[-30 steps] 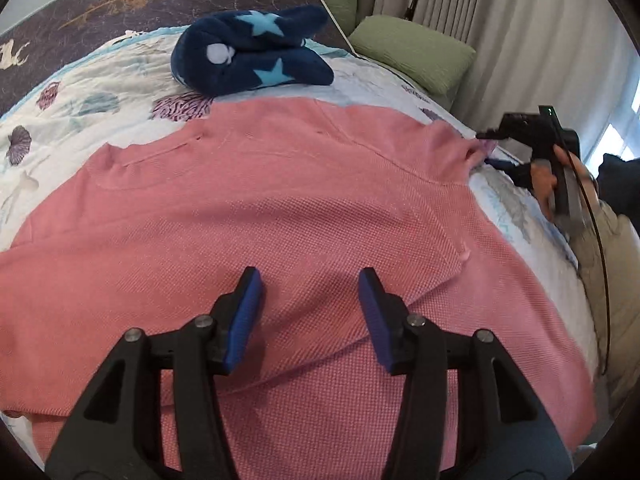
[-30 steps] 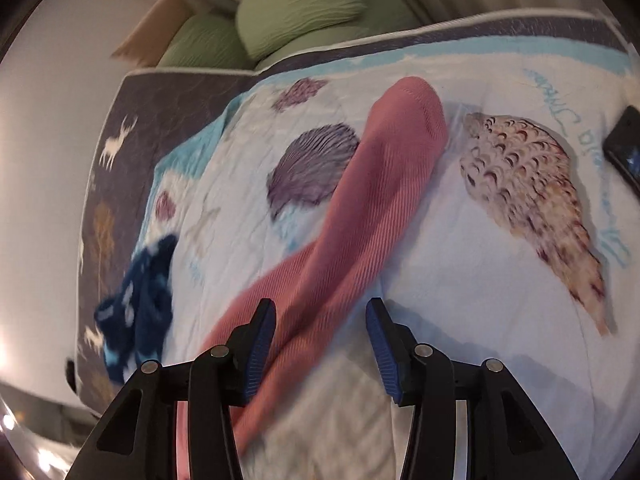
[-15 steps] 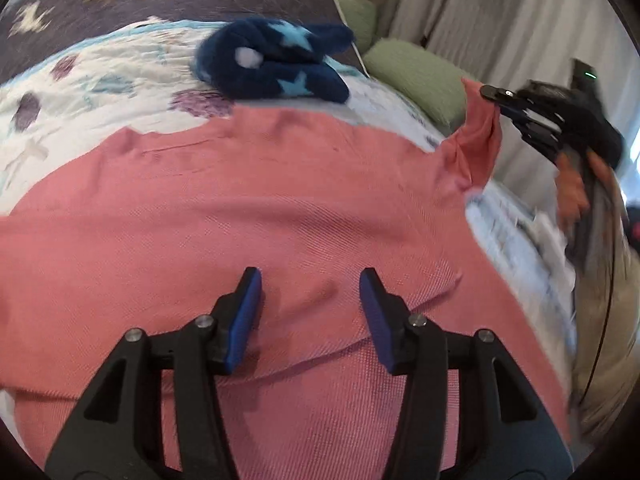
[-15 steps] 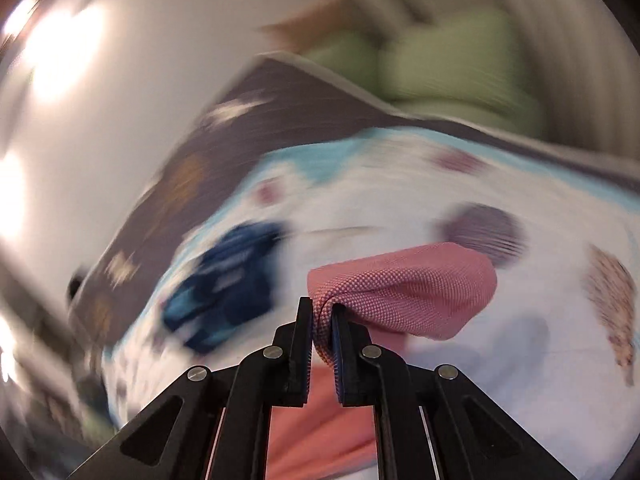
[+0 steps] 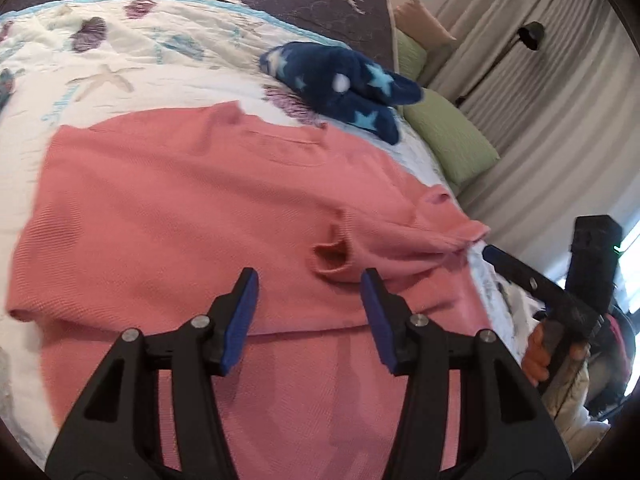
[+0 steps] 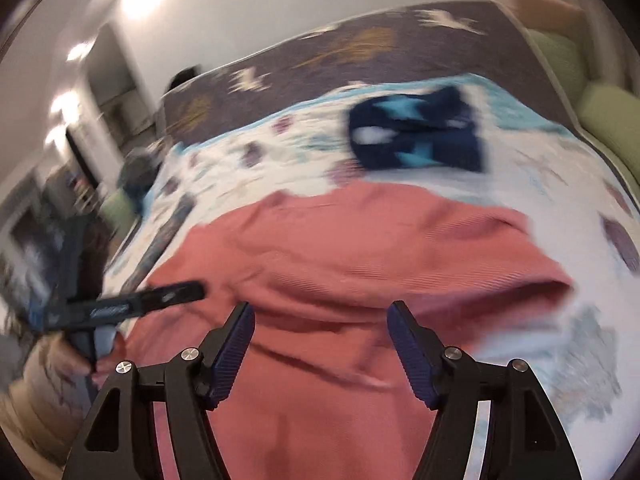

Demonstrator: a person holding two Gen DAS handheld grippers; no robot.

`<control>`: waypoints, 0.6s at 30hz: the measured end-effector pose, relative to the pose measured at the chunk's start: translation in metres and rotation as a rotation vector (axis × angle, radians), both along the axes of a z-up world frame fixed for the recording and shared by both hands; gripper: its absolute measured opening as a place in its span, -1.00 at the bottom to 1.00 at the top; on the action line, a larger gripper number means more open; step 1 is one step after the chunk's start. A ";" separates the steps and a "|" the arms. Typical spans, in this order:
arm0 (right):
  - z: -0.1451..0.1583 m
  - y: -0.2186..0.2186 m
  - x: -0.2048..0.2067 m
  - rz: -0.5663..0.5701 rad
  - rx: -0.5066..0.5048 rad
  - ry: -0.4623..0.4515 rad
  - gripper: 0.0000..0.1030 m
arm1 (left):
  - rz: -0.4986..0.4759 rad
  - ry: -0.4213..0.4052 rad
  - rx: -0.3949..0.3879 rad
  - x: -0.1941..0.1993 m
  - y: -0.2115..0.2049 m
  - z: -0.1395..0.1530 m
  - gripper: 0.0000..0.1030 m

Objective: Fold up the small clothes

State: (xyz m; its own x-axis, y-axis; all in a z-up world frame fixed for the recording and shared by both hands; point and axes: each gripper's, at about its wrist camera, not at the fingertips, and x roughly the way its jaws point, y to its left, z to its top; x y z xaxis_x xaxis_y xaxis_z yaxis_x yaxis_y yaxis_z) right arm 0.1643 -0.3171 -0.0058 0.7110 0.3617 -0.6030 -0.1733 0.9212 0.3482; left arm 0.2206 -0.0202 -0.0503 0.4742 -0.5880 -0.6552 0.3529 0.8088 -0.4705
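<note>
A pink knit sweater [image 5: 180, 208] lies spread on the bed; its right sleeve [image 5: 404, 240] is folded in across the body, the cuff opening near the middle. My left gripper [image 5: 308, 312] is open and empty, hovering just above the sweater's lower part. My right gripper [image 6: 320, 344] is open and empty above the sweater [image 6: 340, 264], which is blurred in the right wrist view. The right gripper also shows at the right edge of the left wrist view [image 5: 520, 272], off the sweater's side.
A folded navy garment with light blue stars [image 5: 344, 84] lies beyond the sweater on the seashell quilt [image 5: 120, 64]. Green pillows [image 5: 448, 136] and grey curtains [image 5: 540, 100] stand to the right. The left gripper shows at the left in the right wrist view [image 6: 148, 300].
My right gripper carried the sleeve cuff over onto the sweater body, let it go and opened. My left gripper stayed open and shifted its view leftward.
</note>
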 end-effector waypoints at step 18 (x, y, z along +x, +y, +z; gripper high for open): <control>-0.001 -0.064 -0.002 -0.247 -0.069 0.014 0.37 | -0.233 -0.511 0.112 -0.003 -0.066 0.116 -0.89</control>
